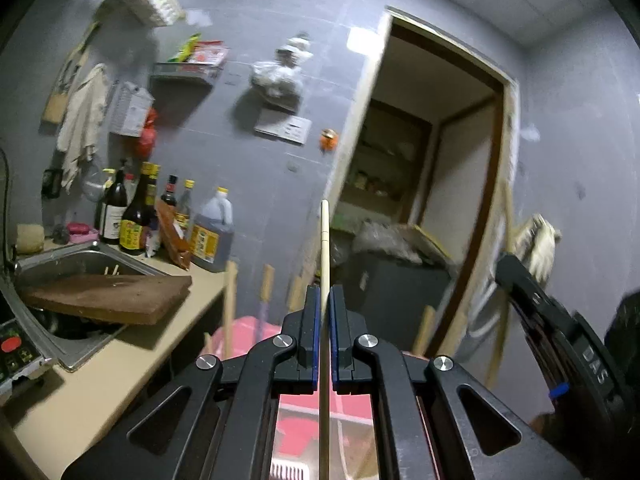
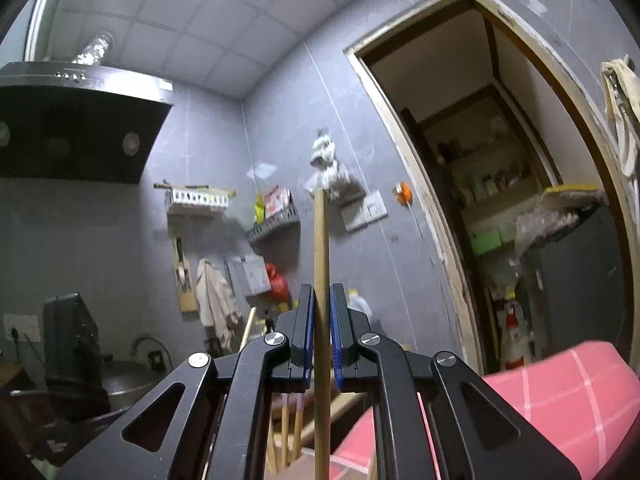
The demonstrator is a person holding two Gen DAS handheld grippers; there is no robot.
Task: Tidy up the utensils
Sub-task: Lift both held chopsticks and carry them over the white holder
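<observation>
Above the worktop point(image 1: 120, 368), I am pinching one light, stiff, slippery chopstick in each nearly closed hand-held gripper, left point(image 1: 325, 296) pale chopstick point(image 1: 325, 240), right point(image 2: 319, 296) darker chopstick point(image 2: 321, 240), both gripped mid-shaft.

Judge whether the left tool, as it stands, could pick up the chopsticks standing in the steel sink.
Probably not yet. The left tool is already shut on a pale wooden chopstick, and the brown wooden cutting board lies across the steel sink, covering most of it.
</observation>
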